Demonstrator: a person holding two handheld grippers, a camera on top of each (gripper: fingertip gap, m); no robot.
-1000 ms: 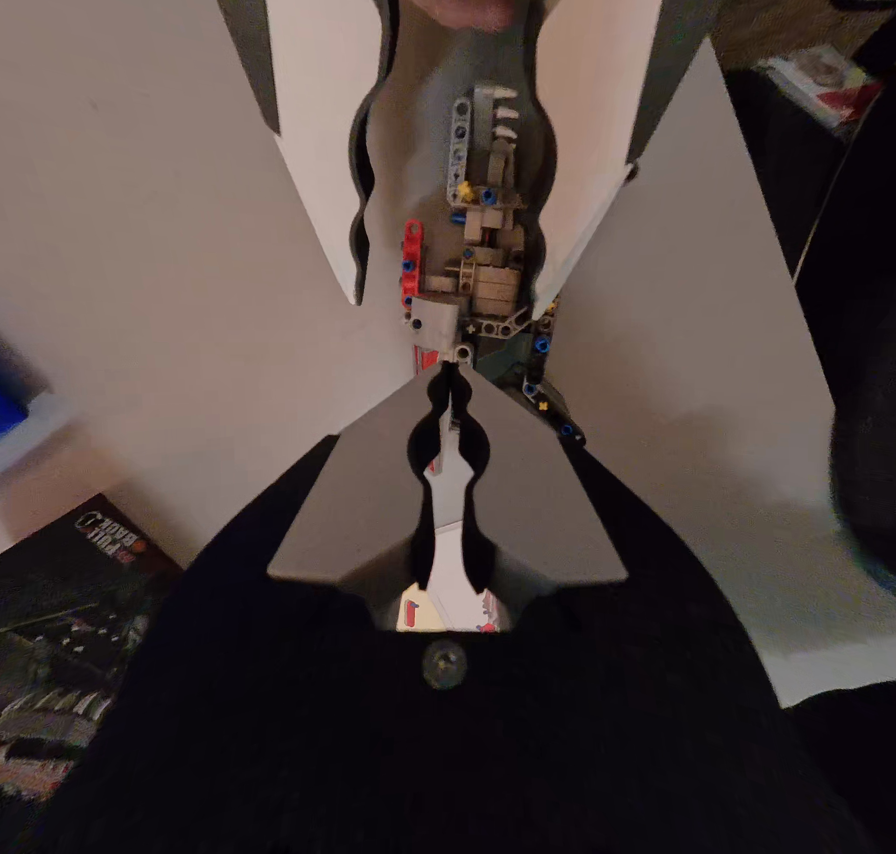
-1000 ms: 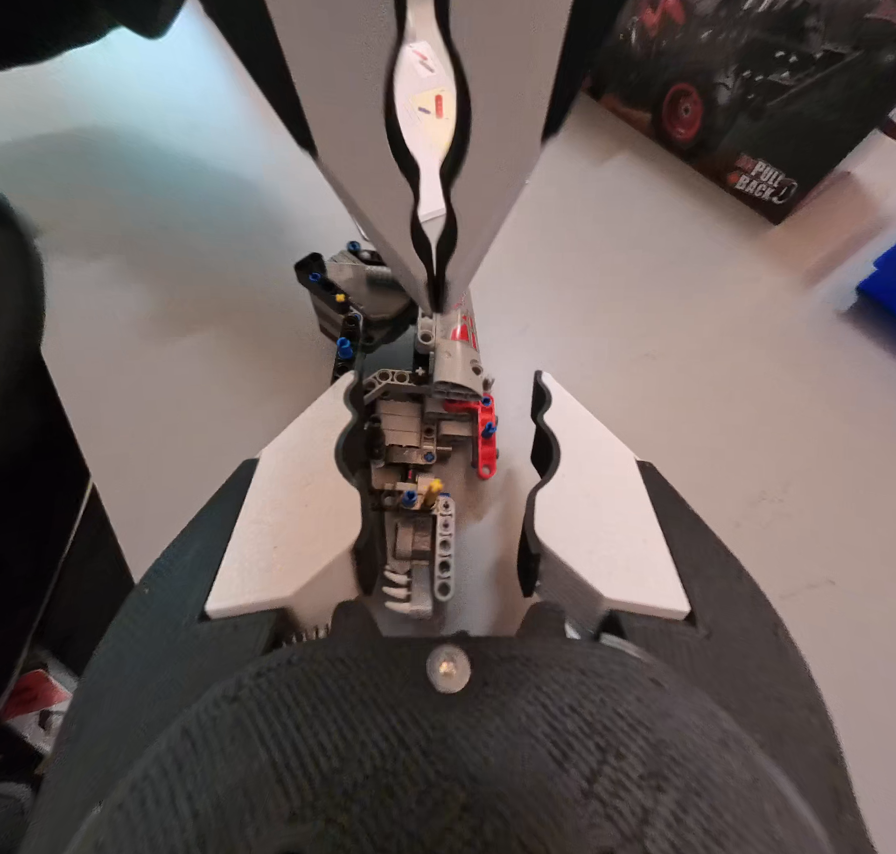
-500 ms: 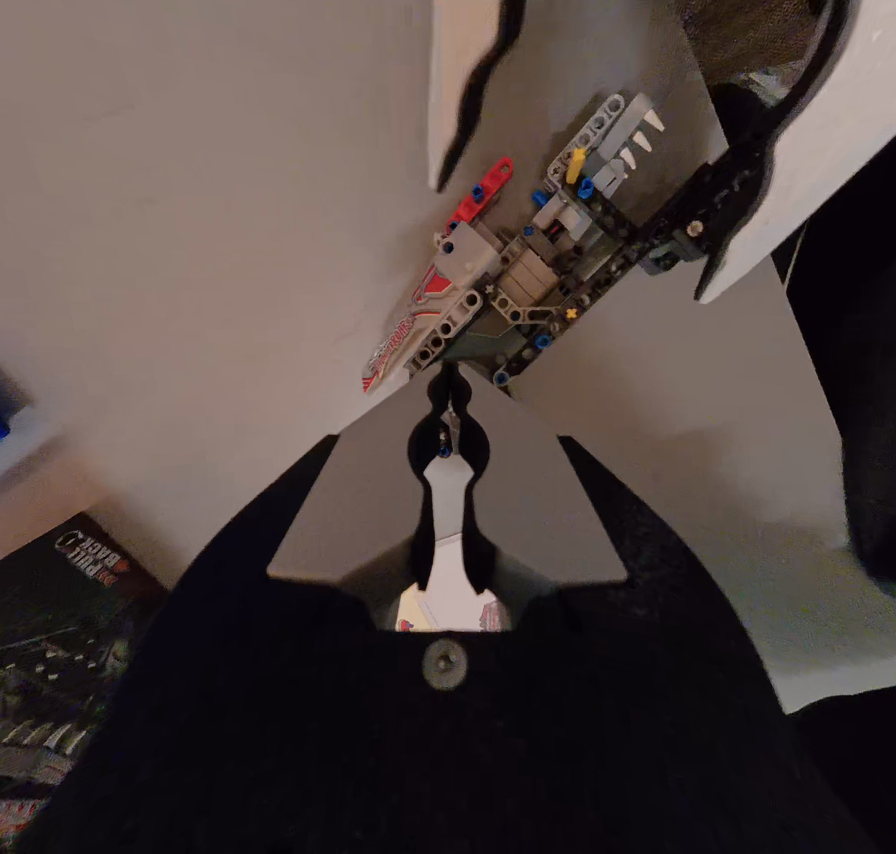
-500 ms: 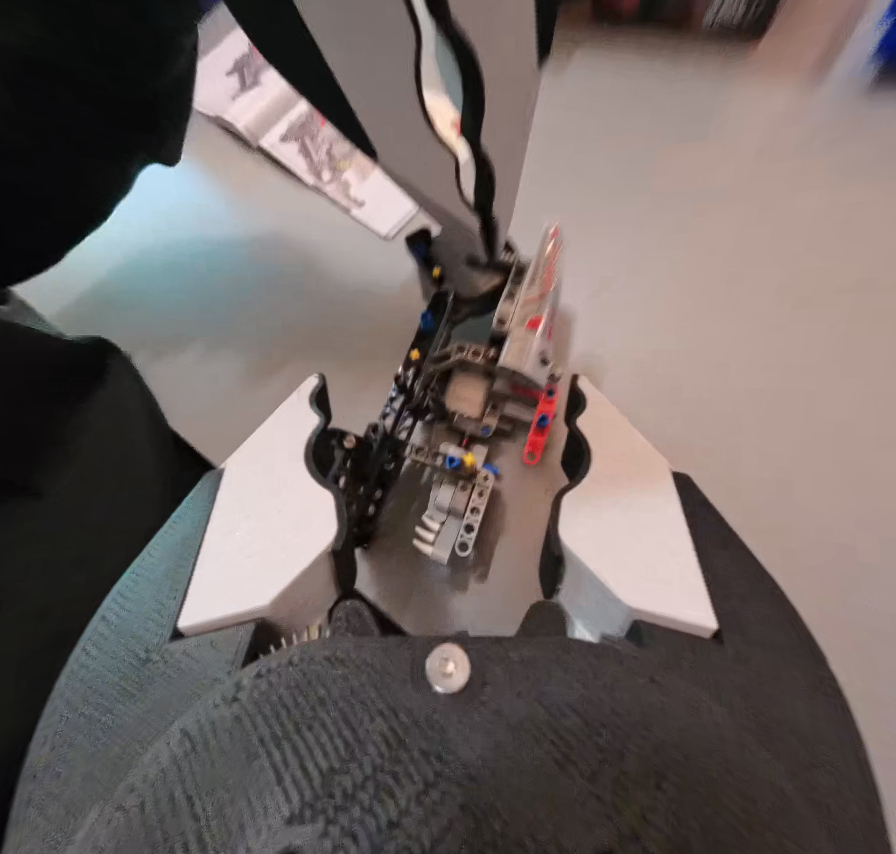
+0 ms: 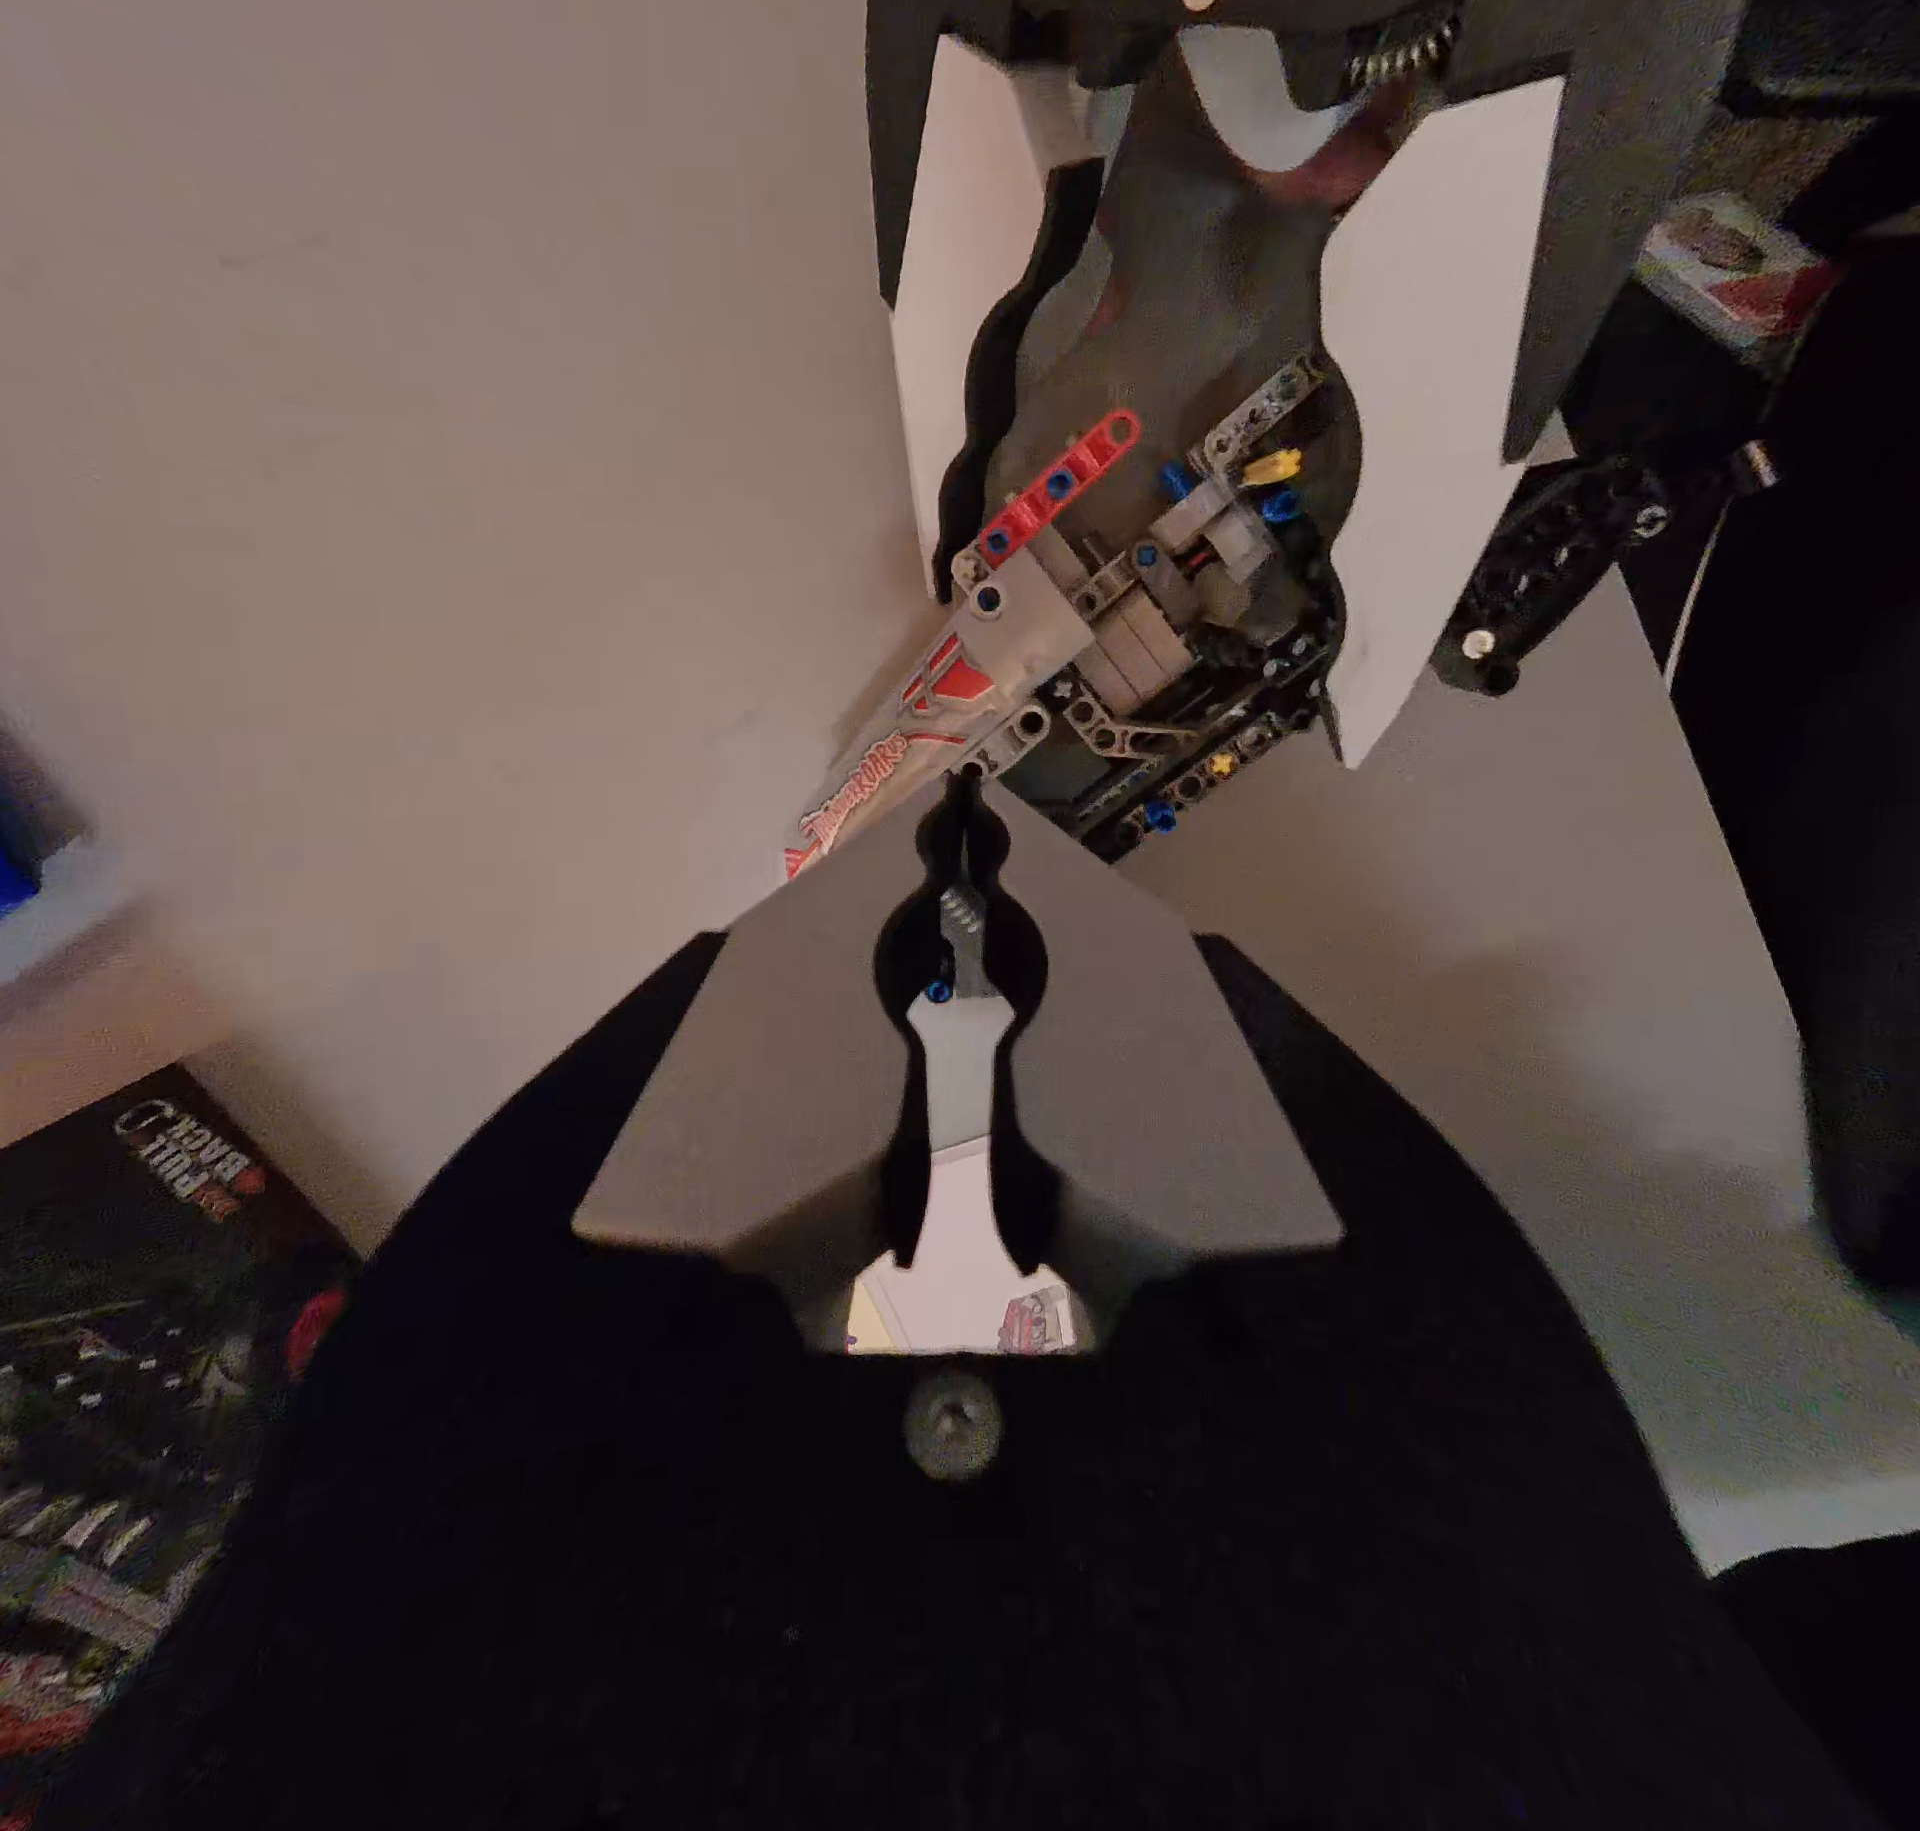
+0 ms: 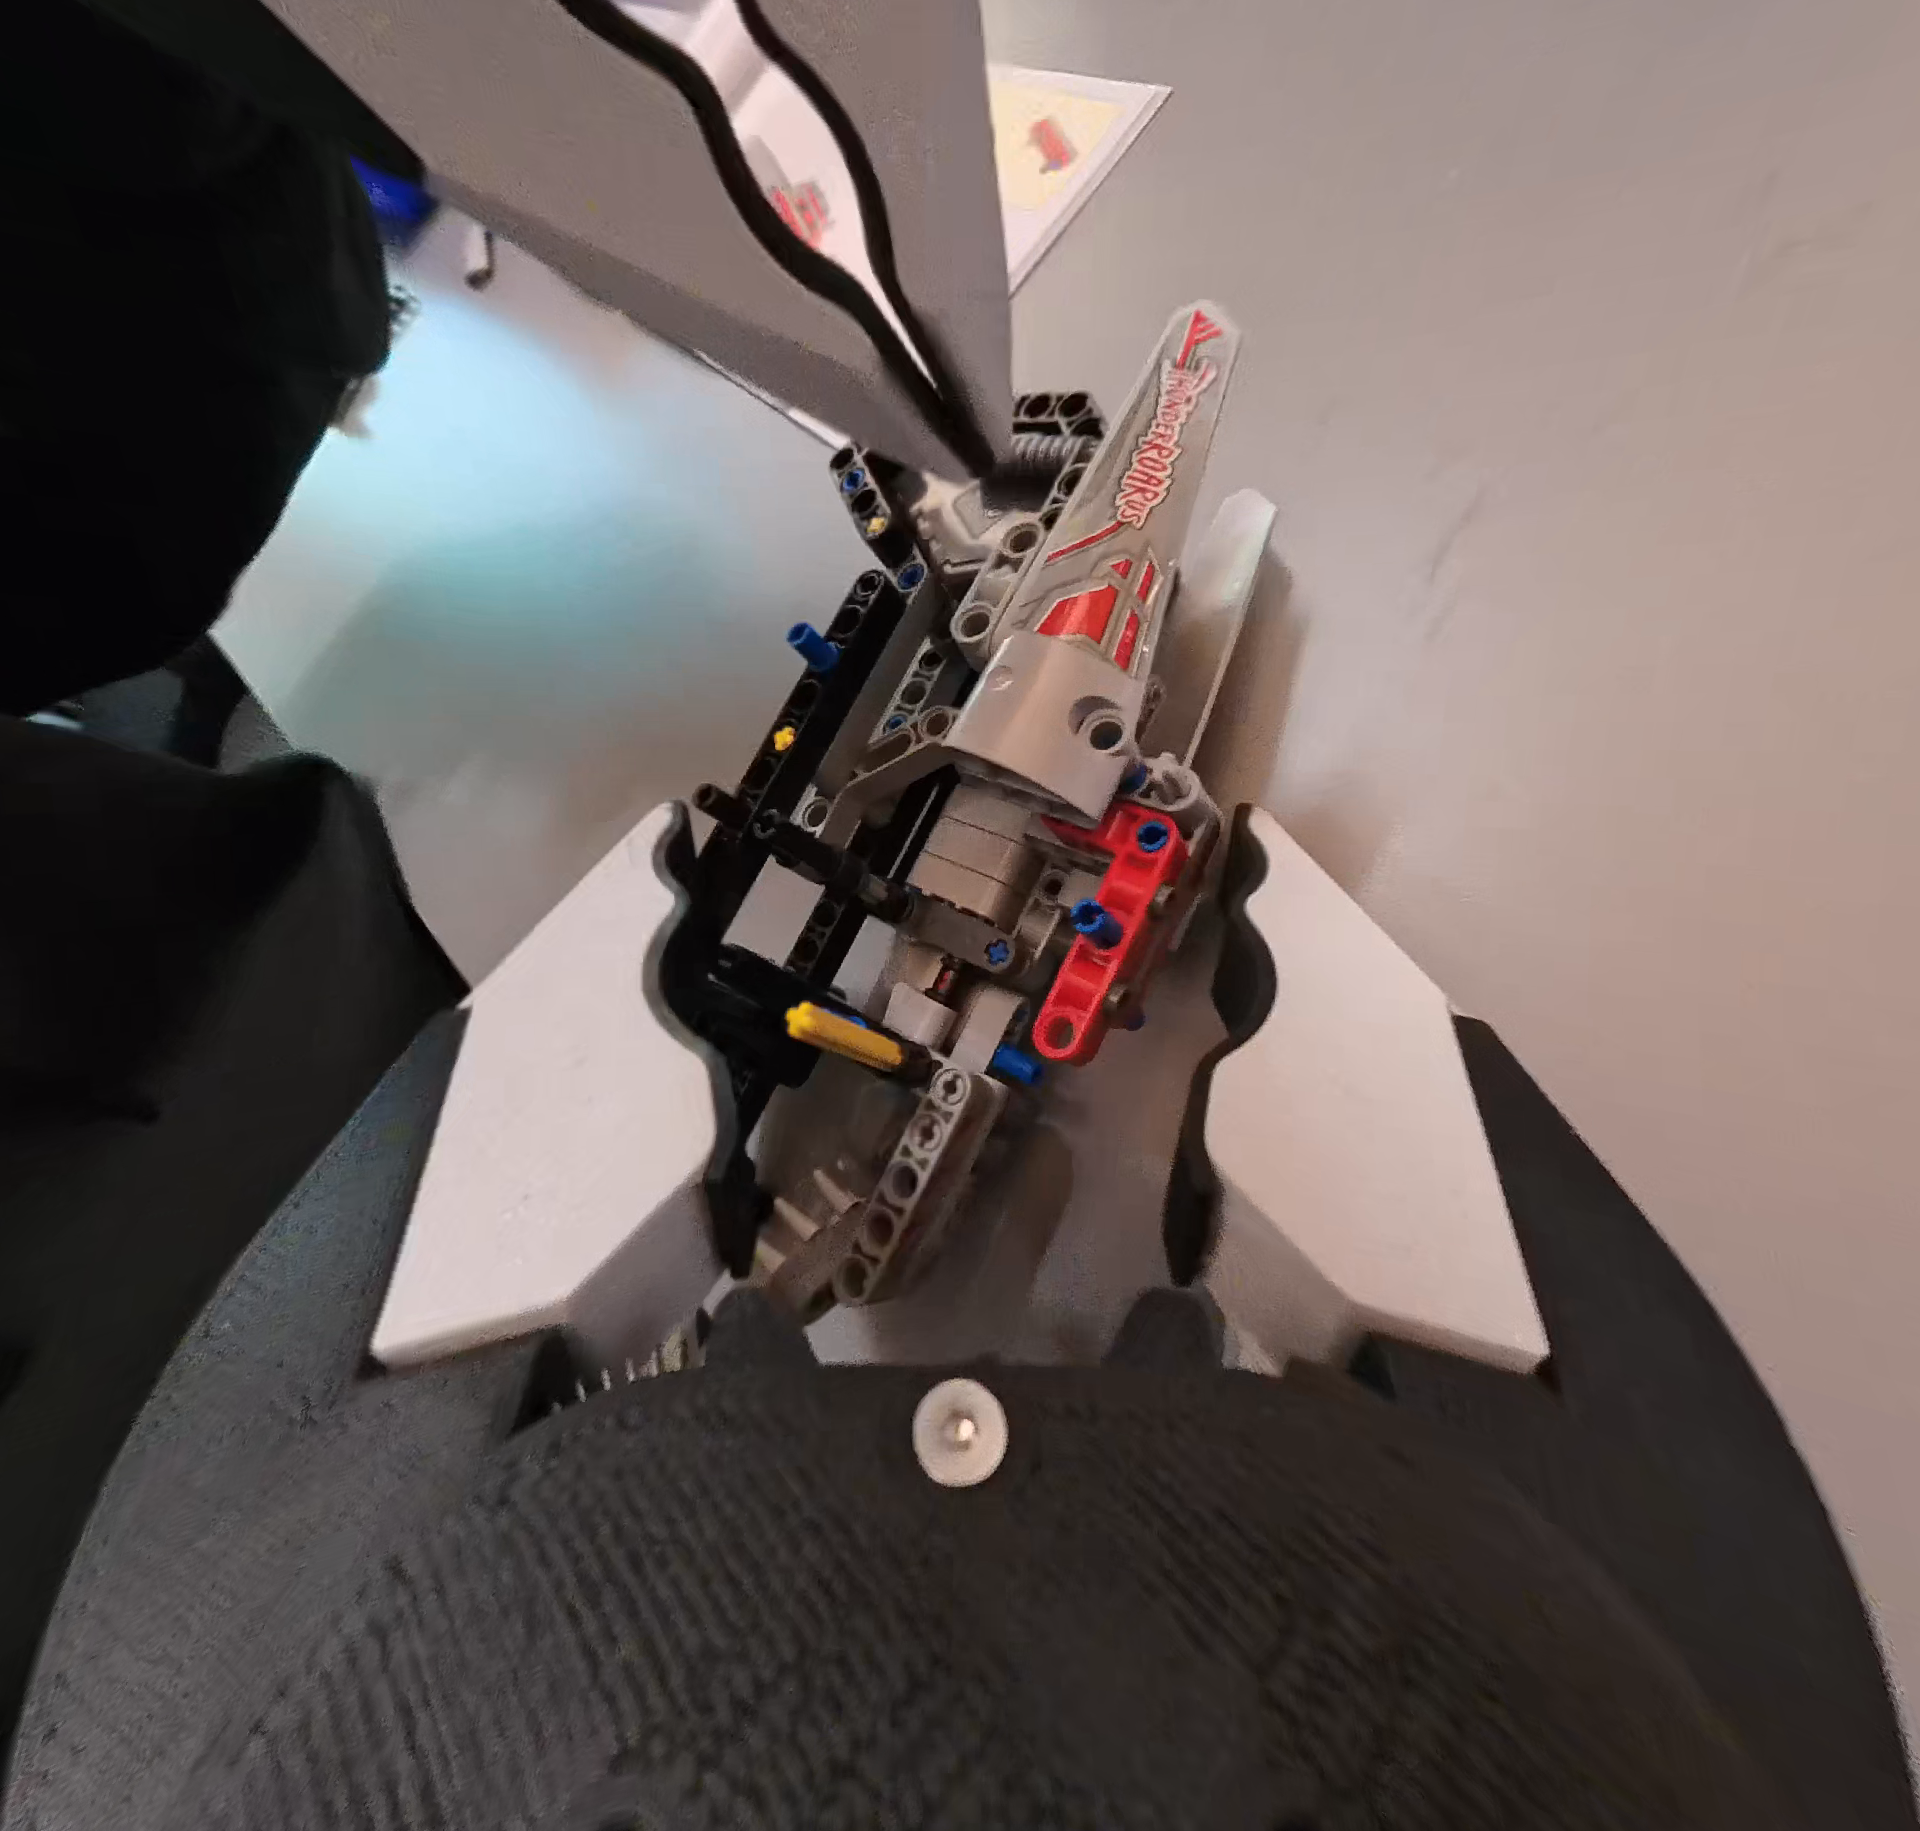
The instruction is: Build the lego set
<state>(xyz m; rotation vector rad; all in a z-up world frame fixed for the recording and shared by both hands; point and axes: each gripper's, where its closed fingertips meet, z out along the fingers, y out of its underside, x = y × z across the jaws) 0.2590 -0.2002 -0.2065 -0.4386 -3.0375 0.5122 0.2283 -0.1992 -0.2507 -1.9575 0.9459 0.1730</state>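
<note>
Two grippers meet at the lego model (image 6: 997, 825), which is held above the pale table (image 6: 1558, 431). The right gripper (image 6: 966, 960) is spread wide around the model's red-beam end, its left finger touching the black frame; whether the other finger touches is unclear. The left gripper (image 5: 961, 805) is pinched nearly closed on the model's far end, beside the pointed grey panel (image 6: 1132, 524). Only the right wrist view shows the instruction sheet (image 6: 1070, 150) beyond the model. Only the left wrist view shows the dark box (image 5: 135, 1366) lying well away from it.
</note>
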